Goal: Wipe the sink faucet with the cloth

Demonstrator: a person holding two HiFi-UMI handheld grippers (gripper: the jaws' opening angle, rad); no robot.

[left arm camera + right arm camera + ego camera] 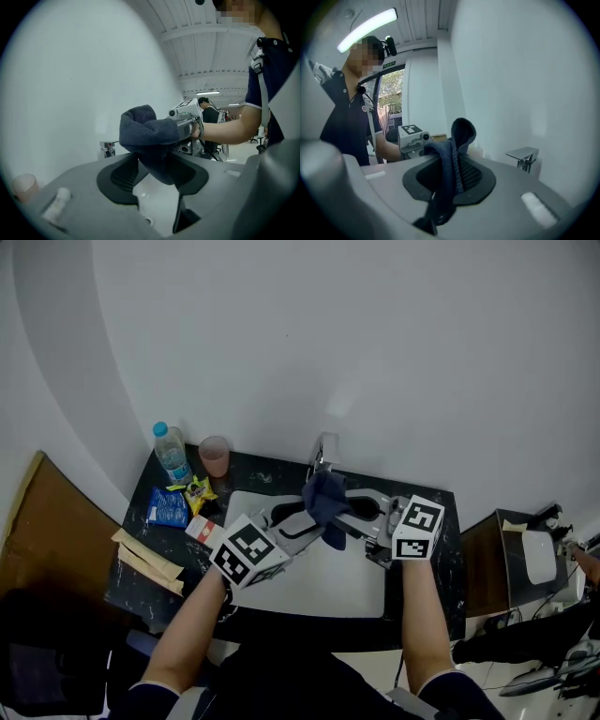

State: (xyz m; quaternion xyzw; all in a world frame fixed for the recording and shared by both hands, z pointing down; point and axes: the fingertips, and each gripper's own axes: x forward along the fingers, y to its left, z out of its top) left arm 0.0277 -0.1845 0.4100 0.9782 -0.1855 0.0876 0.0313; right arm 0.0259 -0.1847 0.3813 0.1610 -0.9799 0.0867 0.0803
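Observation:
The dark blue cloth (326, 502) hangs bunched over the white sink (319, 582), just in front of the chrome faucet (322, 457) at the back rim. From the right, my right gripper (361, 512) is shut on the cloth; in the right gripper view a fold of cloth (452, 159) is pinched between its jaws (451, 180), with the faucet (525, 157) off to the right. My left gripper (302, 526) comes in from the left, jaws spread wide. In its own view the cloth (150, 133) hangs down between them (157, 178), and the faucet (108, 149) stands behind to the left.
On the dark counter left of the sink stand a water bottle (172, 454), a pink cup (215, 456) and several snack packets (171, 507). The white wall rises right behind the faucet. A brown board (47, 531) leans at the far left.

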